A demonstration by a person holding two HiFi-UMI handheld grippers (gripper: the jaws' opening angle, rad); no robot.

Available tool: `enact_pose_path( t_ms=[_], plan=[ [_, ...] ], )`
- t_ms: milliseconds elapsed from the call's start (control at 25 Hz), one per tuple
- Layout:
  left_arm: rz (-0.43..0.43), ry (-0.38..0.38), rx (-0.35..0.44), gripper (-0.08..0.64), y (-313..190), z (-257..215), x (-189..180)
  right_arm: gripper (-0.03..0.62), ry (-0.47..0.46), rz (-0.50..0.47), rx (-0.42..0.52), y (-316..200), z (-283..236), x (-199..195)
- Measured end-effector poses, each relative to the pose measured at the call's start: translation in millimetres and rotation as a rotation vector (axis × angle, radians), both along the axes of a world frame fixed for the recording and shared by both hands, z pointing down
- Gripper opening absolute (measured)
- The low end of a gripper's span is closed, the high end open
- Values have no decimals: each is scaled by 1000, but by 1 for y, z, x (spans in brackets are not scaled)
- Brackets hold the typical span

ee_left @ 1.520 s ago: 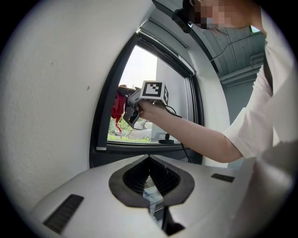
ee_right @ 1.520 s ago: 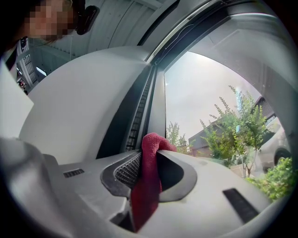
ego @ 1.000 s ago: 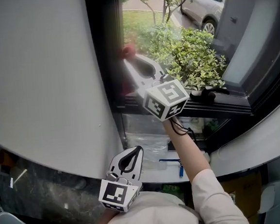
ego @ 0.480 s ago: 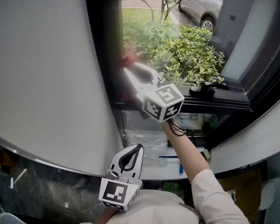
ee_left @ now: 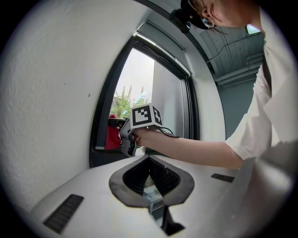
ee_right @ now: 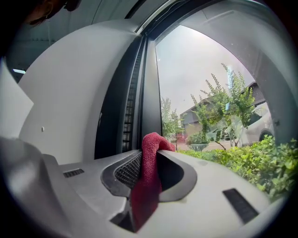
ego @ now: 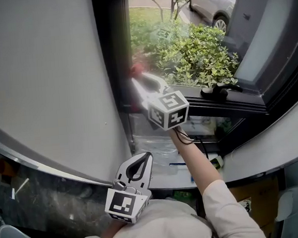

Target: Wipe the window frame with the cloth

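Note:
In the head view my right gripper reaches up to the dark window frame and is shut on a red cloth. The cloth sits against the frame's upright, low down near the sill. In the right gripper view the red cloth hangs pinched between the jaws of the right gripper, right beside the black window frame. My left gripper is held low near the person's chest, shut and with nothing in it. The left gripper view shows the red cloth at the window frame.
A white wall lies left of the frame. A black window handle rests on the lower rail to the right. Green bushes and a car are outside. Clear plastic lies below the sill.
The right gripper with the cloth has shifted slightly left and lower along the frame. The left gripper has stayed where it was.

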State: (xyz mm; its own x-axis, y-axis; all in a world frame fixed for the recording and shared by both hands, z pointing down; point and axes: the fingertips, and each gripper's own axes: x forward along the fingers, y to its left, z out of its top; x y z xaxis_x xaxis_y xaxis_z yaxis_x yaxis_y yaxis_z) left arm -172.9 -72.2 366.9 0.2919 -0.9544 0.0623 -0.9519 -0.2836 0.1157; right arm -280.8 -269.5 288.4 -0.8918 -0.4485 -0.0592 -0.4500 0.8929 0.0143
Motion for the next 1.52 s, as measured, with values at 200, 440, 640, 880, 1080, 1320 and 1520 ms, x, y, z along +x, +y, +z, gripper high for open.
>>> enact_pose_path(
  t_ms=[200,440,640,880,1080,1320,1520],
  plan=[
    [-2,4,6,8,5,-1,3,92,131,69,20,1,16,0],
    [3,4,7,8,9,0,5,92,208,122,54,11,28,3],
    [-3,9,9,8,12,-1,2,92,164,153,50,26,20,16],
    [-10,16,0,8,12,3,-3,92,179,210,94,30,22,26],
    [-4,16,-13,8,12,9,-2,92,246,304,103,15,38,27],
    [-14,15,-21,8,11,8,-7,94,295,351,81,5,43,20],
    [-8,21,-25,8,11,11,-6,92,260,354,21,4,45,23]
  ],
)
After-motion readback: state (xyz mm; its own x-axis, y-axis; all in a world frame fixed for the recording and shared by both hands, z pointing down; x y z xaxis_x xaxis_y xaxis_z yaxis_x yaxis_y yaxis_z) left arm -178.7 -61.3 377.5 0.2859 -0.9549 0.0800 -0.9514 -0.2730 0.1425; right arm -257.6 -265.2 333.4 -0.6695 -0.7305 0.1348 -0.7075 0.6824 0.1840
